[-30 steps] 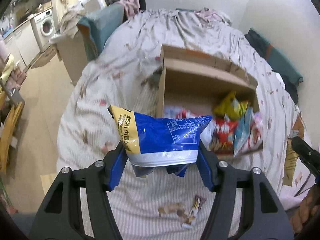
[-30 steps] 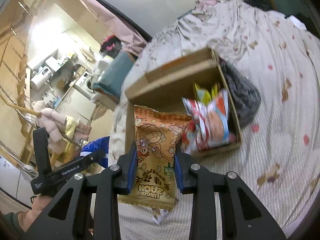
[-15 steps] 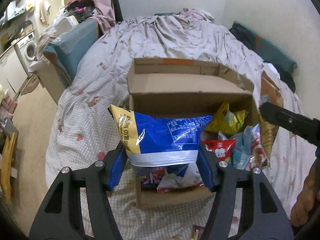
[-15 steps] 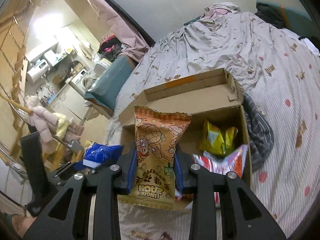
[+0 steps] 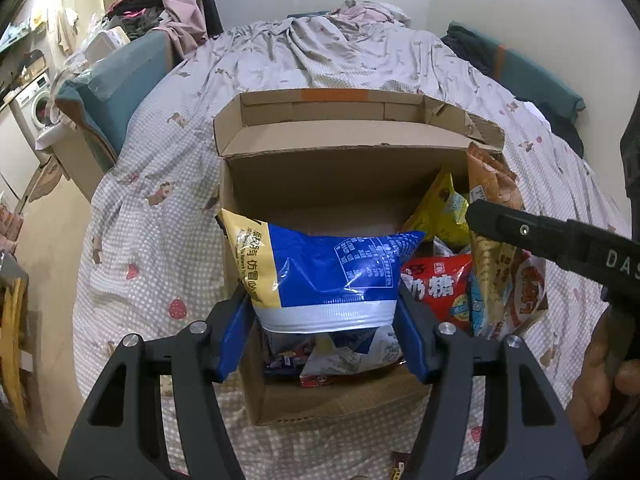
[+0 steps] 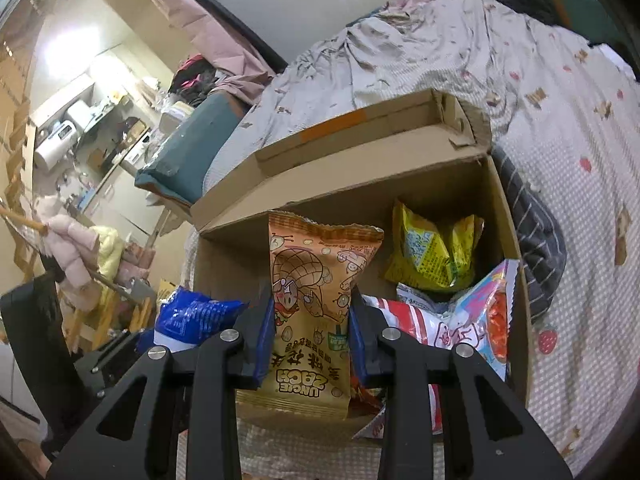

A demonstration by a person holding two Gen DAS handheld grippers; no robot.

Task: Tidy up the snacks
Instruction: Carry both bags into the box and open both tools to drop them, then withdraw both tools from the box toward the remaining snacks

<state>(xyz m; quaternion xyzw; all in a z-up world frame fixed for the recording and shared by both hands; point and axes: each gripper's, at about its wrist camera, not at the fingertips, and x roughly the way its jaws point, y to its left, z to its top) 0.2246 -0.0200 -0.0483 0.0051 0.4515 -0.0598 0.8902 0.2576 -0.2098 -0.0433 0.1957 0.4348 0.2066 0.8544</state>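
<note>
Two packets were in transit, several others already boxed. In the left wrist view, the left hand-held gripper (image 5: 326, 316) was clamped across the lower part of a puffy blue and yellow snack bag (image 5: 320, 268), held above the near-left part of the open cardboard box (image 5: 344, 168) on the bed (image 5: 160, 240). Ahead and to its right inside the box lay a yellow bag (image 5: 440, 208) and a red candy packet (image 5: 436, 284); the left half looked less full. One small wrapper (image 5: 400, 466) lay on the bed below, apparently still to collect.

In the right wrist view, the right hand-held gripper (image 6: 312, 328) pinched an orange Uncle Zach peanut packet (image 6: 316, 296) at its middle, upright, over the box's near edge. Beyond it to the right sat the yellow bag and a pink-and-white packet (image 6: 476, 320). Both held bags looked air-filled and crinkly, not yet released.
</note>
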